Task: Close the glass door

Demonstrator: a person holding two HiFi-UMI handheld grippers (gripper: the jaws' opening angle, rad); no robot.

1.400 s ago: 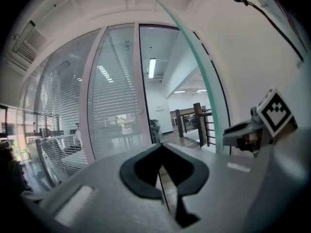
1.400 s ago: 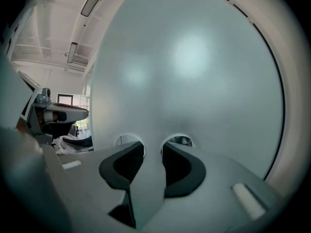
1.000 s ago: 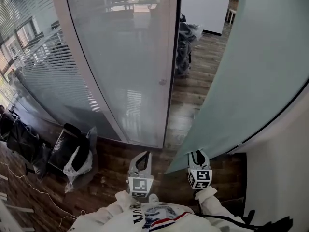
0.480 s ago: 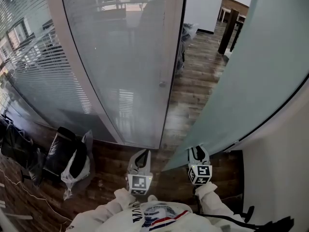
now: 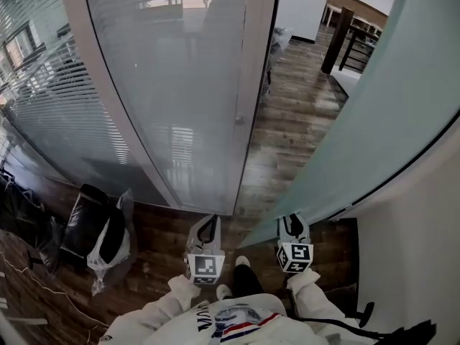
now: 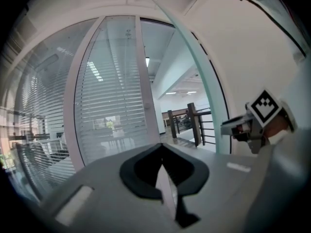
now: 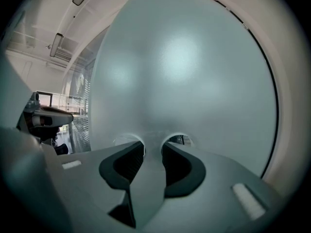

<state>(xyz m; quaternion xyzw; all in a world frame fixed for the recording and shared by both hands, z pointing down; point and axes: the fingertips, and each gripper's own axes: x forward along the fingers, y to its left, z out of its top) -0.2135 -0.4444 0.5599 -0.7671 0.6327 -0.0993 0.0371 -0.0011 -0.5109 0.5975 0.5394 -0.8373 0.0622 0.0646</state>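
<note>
Glass door (image 5: 374,106), frosted, stands ajar at the right of the head view, its lower edge at the right gripper (image 5: 293,226). A shoe (image 5: 243,262) has appeared beside the left gripper (image 5: 206,230). Left gripper view: fingers pressed together, empty. Right gripper view: fingers pinch the door's edge.

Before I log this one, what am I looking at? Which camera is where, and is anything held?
No robot here: a person holds a two-jaw claw in each hand. The head view comes from a camera on the person's head, looking down; the other two ride on the claws. The right claw is clamped on the edge of the frosted door, which stands open. The left claw is shut and empty. On the wooden floor, bags lie by the glass wall.
</note>
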